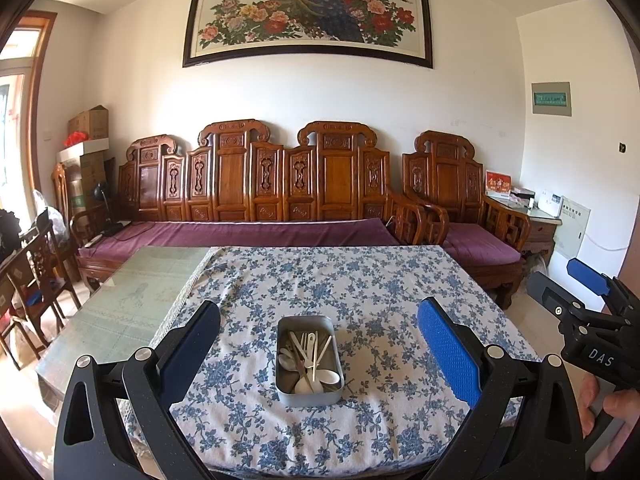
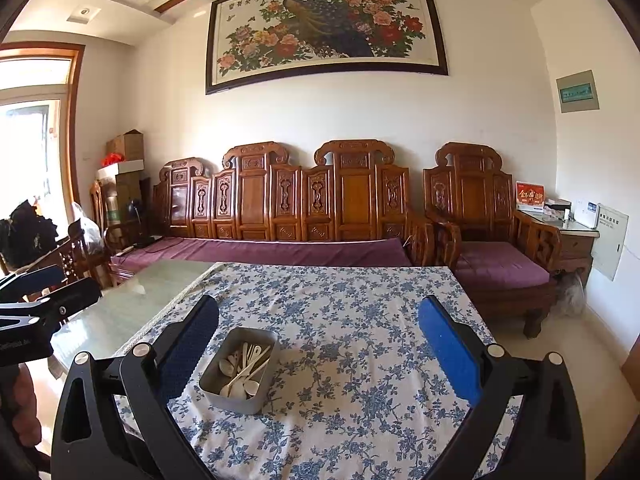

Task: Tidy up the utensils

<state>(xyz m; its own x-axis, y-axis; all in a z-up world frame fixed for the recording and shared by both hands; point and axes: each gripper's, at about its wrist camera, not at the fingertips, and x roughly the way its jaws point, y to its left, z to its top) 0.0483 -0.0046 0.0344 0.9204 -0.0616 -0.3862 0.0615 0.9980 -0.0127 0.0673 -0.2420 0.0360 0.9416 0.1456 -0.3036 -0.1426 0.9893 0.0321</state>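
Your table (image 1: 360, 280) carries a metal tin (image 1: 308, 394) near its front edge, long axis running away from you, with white spoons and forks (image 1: 308, 356) heaped inside, handles mostly pointing to the far end. Both your left gripper (image 1: 318, 344) and right gripper (image 2: 318, 344) hang above it, jaws wide apart and empty. The tangled pieces could lift together or tip the light tin if you pinch one carelessly.
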